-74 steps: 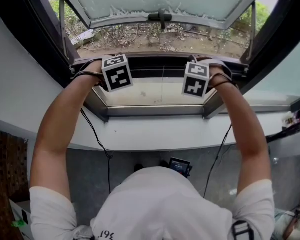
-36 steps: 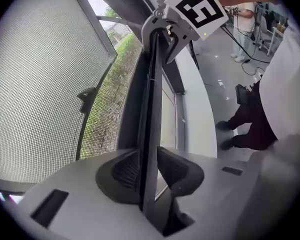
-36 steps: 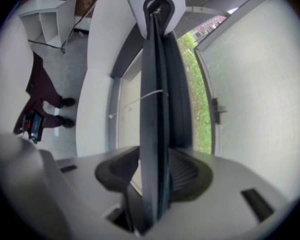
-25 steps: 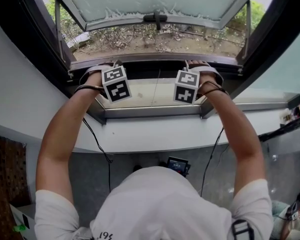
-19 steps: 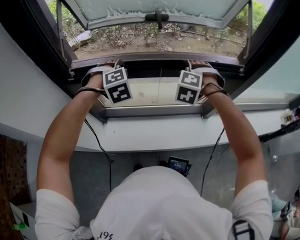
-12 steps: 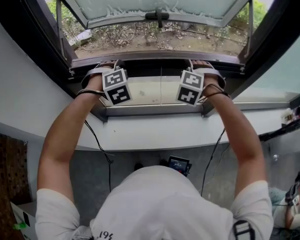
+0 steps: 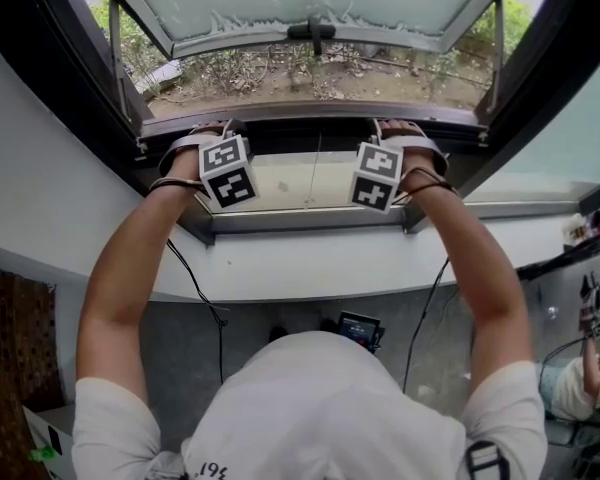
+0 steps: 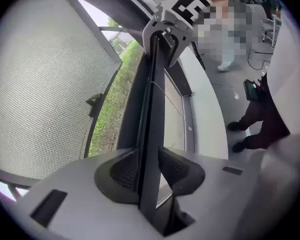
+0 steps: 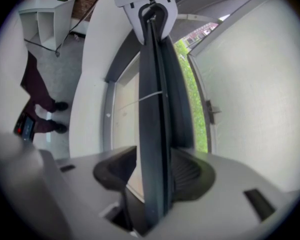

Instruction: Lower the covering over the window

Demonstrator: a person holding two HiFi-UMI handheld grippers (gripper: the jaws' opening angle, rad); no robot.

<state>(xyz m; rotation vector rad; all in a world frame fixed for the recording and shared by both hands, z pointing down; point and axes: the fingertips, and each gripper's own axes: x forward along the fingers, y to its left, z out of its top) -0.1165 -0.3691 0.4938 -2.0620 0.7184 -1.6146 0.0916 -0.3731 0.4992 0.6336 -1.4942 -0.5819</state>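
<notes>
Pulling down with both hands together would keep the dark bar level. The left gripper and right gripper each pinch that bar, which sits low in the window, close to the sill. The covering's sheet (maybe thin mesh) is hard to spot.

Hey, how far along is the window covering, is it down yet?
Done: the left gripper and right gripper both have their fingers clamped on the dark rail. In hand: the rail sits low, close to the sill frame. Left: seat it and let go. I cannot tell whether it is fully down.
</notes>
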